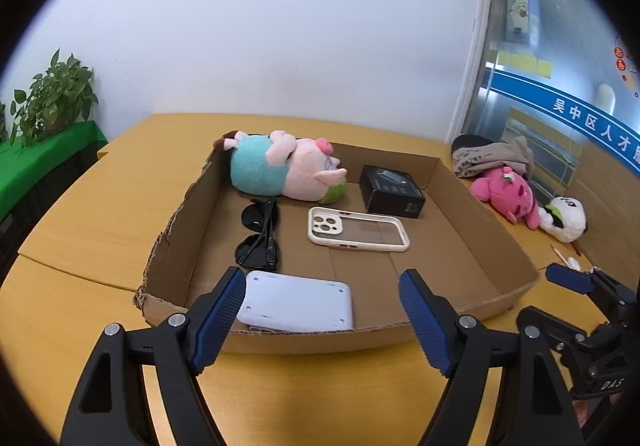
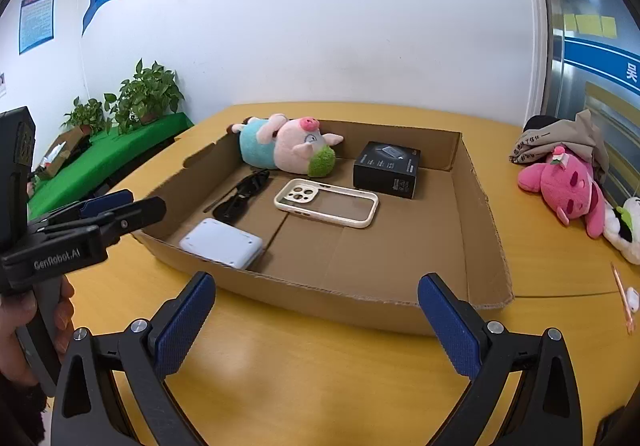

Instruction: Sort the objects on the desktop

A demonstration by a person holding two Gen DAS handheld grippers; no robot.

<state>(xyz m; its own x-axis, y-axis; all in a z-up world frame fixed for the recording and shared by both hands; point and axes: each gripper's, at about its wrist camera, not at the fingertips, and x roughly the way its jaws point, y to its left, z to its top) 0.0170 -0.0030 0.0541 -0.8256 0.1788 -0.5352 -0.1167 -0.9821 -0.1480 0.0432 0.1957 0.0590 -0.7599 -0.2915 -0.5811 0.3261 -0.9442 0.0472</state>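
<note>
White walls frame a yellow desk (image 2: 304,374); both grippers, left gripper (image 1: 322,316) and right gripper (image 2: 316,320), hover with jaws wide and empty. Right of the cardboard tray (image 2: 486,206), the pink plush (image 2: 568,188) beside draped cloth could snag on pickup.

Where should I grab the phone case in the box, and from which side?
Judging from its pose, grip the phone case across its two long rims near the middle, coming straight down from above. It lies flat on the floor of the box, and its rims stand up with room on both sides.
</note>
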